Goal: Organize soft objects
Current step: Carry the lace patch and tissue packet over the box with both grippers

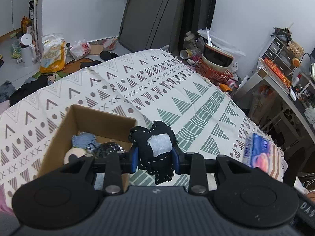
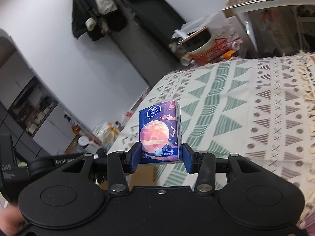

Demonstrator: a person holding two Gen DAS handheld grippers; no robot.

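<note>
Low in the centre of the left wrist view, the left gripper [image 1: 155,158] has its blue pads [image 1: 134,160] pressed against a black stitched fabric pouch [image 1: 155,151] with a white patch, clamped from both sides and lifted above the patterned bedspread [image 1: 177,90]. Just left of the pouch, in the lower left of the frame, sits an open cardboard box [image 1: 82,122] holding a blue fabric piece [image 1: 83,140], a dark sparkly item [image 1: 109,149] and a cream round object [image 1: 75,154]. At the right edge of that view, a tissue pack [image 1: 258,152] appears blurred.

Centre frame in the right wrist view, the right gripper [image 2: 160,158] is closed on the lower end of the tissue pack [image 2: 159,131], a blue and purple packet printed with an orange planet, standing upright between the blue pads [image 2: 188,160] above the bedspread [image 2: 246,106]. A red wire basket [image 2: 212,52] with a bowl lies beyond the bed, upper right.
</note>
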